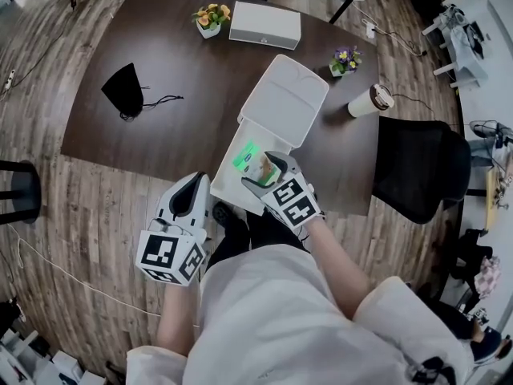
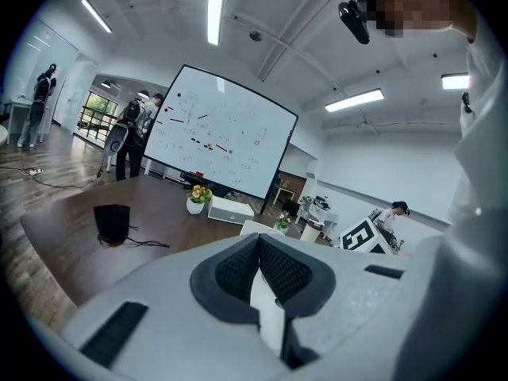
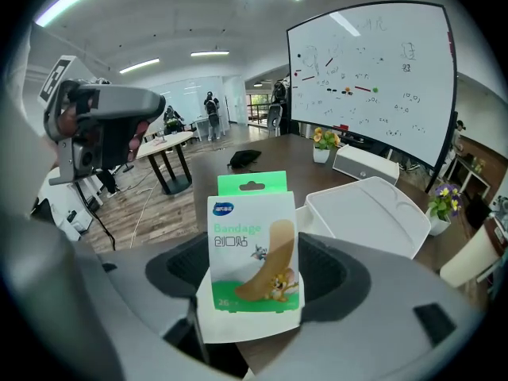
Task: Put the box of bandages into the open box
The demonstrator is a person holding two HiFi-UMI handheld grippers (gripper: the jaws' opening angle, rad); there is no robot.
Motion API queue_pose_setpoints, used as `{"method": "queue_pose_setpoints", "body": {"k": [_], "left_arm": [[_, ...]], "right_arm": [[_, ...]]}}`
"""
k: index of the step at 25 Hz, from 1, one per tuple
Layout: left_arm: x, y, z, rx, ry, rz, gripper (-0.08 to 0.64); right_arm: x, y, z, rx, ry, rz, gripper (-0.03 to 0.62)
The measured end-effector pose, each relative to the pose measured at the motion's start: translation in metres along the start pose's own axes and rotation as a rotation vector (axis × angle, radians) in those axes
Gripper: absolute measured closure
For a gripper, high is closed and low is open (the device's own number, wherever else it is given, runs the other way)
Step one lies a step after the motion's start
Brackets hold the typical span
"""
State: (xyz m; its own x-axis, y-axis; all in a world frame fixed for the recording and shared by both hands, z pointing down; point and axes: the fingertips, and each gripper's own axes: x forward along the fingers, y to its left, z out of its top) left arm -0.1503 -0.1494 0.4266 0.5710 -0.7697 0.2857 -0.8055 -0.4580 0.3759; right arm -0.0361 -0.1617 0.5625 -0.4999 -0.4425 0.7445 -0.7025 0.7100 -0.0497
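While the right hand-held gripper clamps the box of bandages above the open box at the near edge of the desk, lower it fully between the walls before releasing. Keep the left hand-held gripper, clenched on nothing, clear at the near left.

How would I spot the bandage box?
Find the dark table and the open white box at its near edge. Over it, the right claw holds the bandage box: small, flat, the only thing with a green top and a cartoon.
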Motion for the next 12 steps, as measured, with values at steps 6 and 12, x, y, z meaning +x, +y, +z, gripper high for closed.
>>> {"method": "queue_pose_setpoints", "body": {"k": [6, 12], "left_arm": [[0.0, 0.0, -0.005, -0.005, 0.008, 0.007, 0.555], [0.0, -0.001, -0.011, -0.015, 0.015, 0.013, 0.555]], "right_arm": [[0.012, 0.0, -0.014, -0.038, 0.058, 0.006, 0.239], [0.025, -0.003, -0.029, -0.072, 0.113, 0.004, 0.238]]}}
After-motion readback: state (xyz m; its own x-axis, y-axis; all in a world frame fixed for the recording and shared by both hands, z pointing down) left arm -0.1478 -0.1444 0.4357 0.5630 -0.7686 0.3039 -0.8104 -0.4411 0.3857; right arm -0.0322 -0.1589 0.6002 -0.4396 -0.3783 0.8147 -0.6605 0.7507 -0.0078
